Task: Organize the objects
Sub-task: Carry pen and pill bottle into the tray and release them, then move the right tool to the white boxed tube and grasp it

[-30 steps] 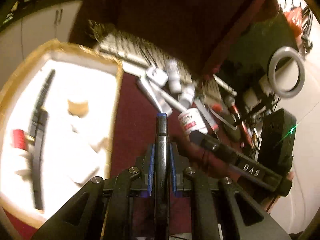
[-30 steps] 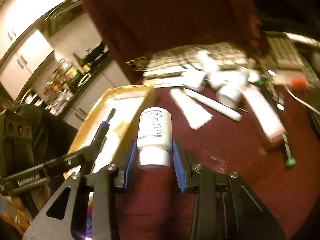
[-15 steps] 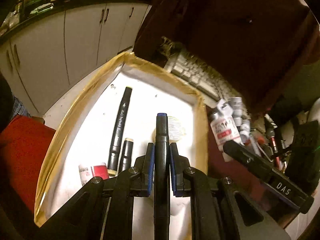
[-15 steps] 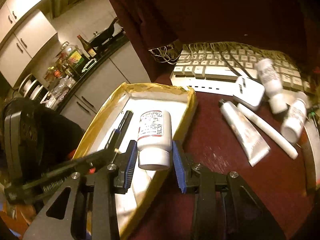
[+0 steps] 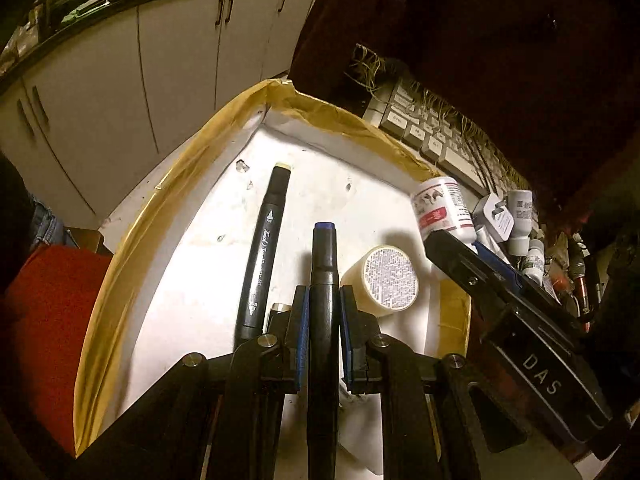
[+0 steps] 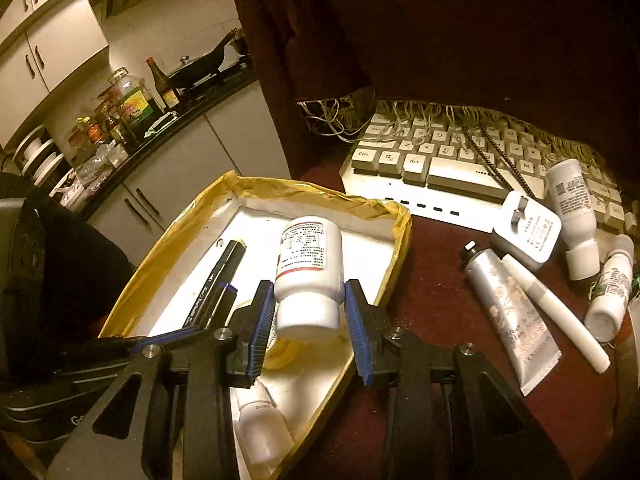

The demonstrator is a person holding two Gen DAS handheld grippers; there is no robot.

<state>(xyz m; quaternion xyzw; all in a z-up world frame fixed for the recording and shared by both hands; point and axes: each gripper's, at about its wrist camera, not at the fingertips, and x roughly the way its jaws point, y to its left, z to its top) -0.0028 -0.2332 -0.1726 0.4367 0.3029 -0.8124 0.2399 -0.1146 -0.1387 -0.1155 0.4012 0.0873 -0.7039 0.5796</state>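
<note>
My left gripper (image 5: 324,304) is shut on a black marker with a blue tip (image 5: 323,256) and holds it over the white tray with a gold rim (image 5: 132,240). My right gripper (image 6: 310,312) is shut on a white pill bottle (image 6: 310,264), cap toward the camera, above the tray's near right side (image 6: 400,236). The bottle also shows in the left wrist view (image 5: 440,208). In the tray lie a long black marker (image 5: 264,248), a roll of tape (image 5: 384,280) and a small white dropper bottle (image 6: 260,424).
On the dark red table right of the tray lie a silver tube (image 6: 508,312), a white pen (image 6: 556,308), a white plug adapter (image 6: 528,228), two white bottles (image 6: 572,208) and a keyboard (image 6: 440,160) under a fringed cloth. Kitchen cabinets (image 5: 120,80) stand behind the tray.
Both grippers have swung left from the cluttered table to over the tray, each still holding its object. The pill bottle has come above the tray's right side.
</note>
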